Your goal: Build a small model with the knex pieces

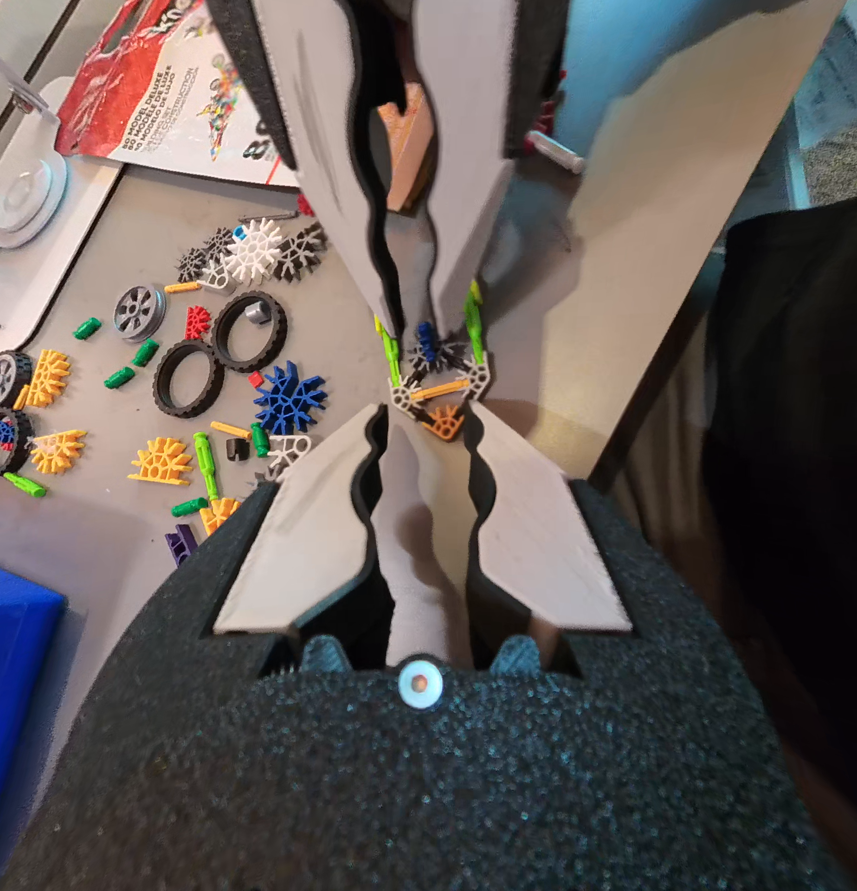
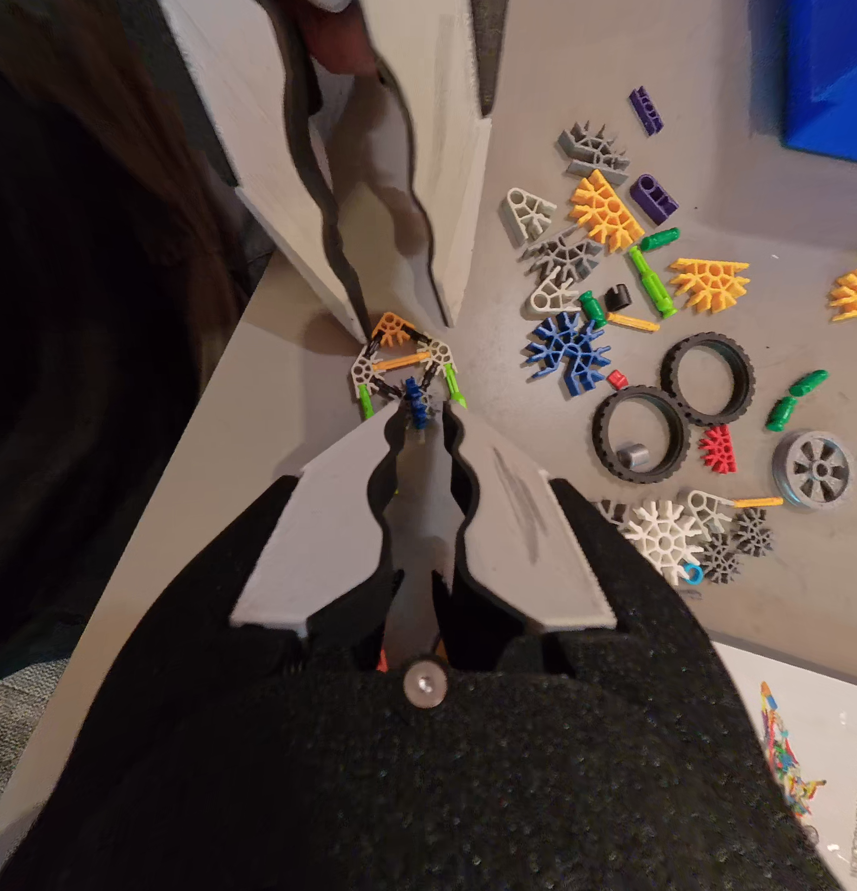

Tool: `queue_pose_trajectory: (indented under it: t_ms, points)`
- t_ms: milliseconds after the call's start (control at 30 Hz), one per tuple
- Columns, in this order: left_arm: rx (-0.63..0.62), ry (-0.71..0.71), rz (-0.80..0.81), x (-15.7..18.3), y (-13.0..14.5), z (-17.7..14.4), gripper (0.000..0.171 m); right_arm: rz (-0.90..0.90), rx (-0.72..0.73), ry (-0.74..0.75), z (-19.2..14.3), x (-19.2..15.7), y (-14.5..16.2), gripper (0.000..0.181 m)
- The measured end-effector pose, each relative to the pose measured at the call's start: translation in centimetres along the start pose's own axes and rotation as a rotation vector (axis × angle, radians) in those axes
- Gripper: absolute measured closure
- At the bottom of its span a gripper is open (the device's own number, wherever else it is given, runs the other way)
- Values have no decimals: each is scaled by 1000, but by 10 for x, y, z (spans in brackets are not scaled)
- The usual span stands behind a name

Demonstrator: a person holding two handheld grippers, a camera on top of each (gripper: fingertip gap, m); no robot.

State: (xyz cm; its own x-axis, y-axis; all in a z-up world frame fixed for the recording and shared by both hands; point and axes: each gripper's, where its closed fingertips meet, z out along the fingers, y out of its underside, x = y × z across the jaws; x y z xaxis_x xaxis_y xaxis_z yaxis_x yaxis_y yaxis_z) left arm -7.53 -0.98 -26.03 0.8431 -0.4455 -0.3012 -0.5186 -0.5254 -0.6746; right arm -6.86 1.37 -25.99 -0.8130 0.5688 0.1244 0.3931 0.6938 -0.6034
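A small construction-toy assembly (image 1: 438, 390) of pale grey connectors, black rods, a yellow rod and lime green rods sits near the table edge; it also shows in the right wrist view (image 2: 400, 361). My right gripper (image 2: 420, 407) is shut on the blue connector (image 2: 415, 402) at one end of it. My left gripper (image 1: 425, 410) faces it from the opposite side. Its jaws stand partly open around the orange connector (image 1: 444, 423) at the other end. One fingertip (image 2: 364, 335) touches that end; the other is apart.
Loose pieces lie on the grey table: a blue snowflake connector (image 1: 291, 398), two black tyres (image 2: 638, 448), a grey wheel hub (image 1: 137, 313), a white connector (image 2: 662, 542), yellow connectors (image 1: 161, 460) and green rods. A red and white printed sheet (image 1: 142, 82) and a blue box (image 2: 831, 72) lie nearby. The table edge (image 2: 214, 410) is close. Both grippers' tips are close together, under 4 cm apart. The grey wheel hub (image 1: 137, 313) sits 15 cm or so from the ends of my right fingers. The right camera catches it too, in the right wrist view (image 2: 811, 465).
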Motion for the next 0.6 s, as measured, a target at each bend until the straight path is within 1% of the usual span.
queue_pose_trajectory:
  t_ms: [67,167,300,433,467,567,600]
  points:
    - [-12,-18,38,3,1,0,140,12,17,-8,-1,1,-2,169]
    - [-5,-60,85,5,-1,1,140,0,-2,-21,4,-2,0,171]
    - [-12,-122,166,8,-3,1,148,-12,-19,-28,5,-4,0,170]
    - [-13,-152,242,16,-4,4,164,-25,-62,-22,4,-5,1,170]
    - [-14,-153,251,17,-4,5,166,-22,-71,-24,4,-5,1,170]
    - [-20,-152,283,17,-7,5,162,-18,-93,-33,5,-6,2,170]
    - [-25,-159,300,15,-8,5,159,-23,-104,-31,5,-6,2,170]
